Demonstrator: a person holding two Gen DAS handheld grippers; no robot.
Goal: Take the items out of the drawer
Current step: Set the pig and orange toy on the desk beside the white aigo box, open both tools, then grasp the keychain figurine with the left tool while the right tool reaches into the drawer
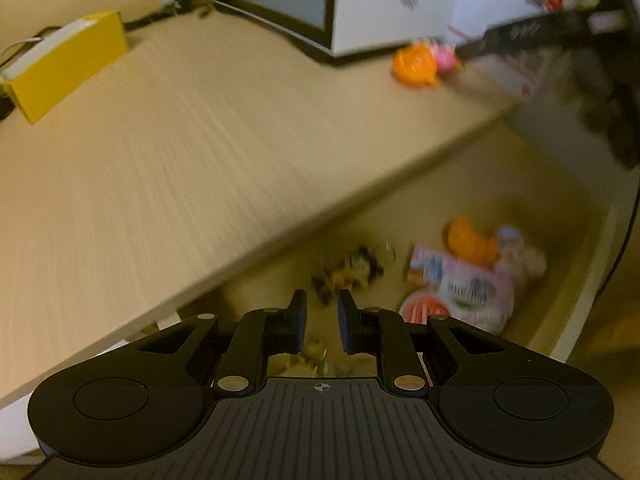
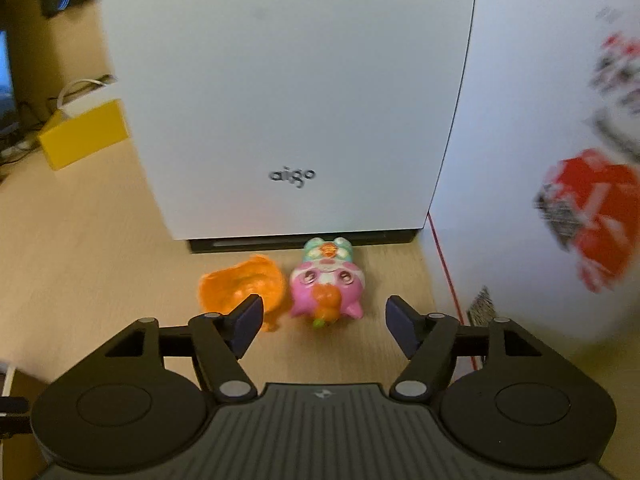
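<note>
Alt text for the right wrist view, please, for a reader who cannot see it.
The open right gripper hovers over a pink toy pig lying on the wooden desk, with nothing between its fingers. An orange toy lies just left of the pig, in front of a white box.

Pale wood-grain desk top (image 1: 168,168) — matt; pink toy (image 2: 326,284) glossy plastic; white case (image 2: 288,100) smooth, matt.

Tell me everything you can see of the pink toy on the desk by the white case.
The pink toy is a small, glossy, plastic-looking cartoon animal figure with a mint-green top and an orange piece at its front. It lies on the wooden desk, close to the white case, beside an orange piece. Nothing grips it.
</note>
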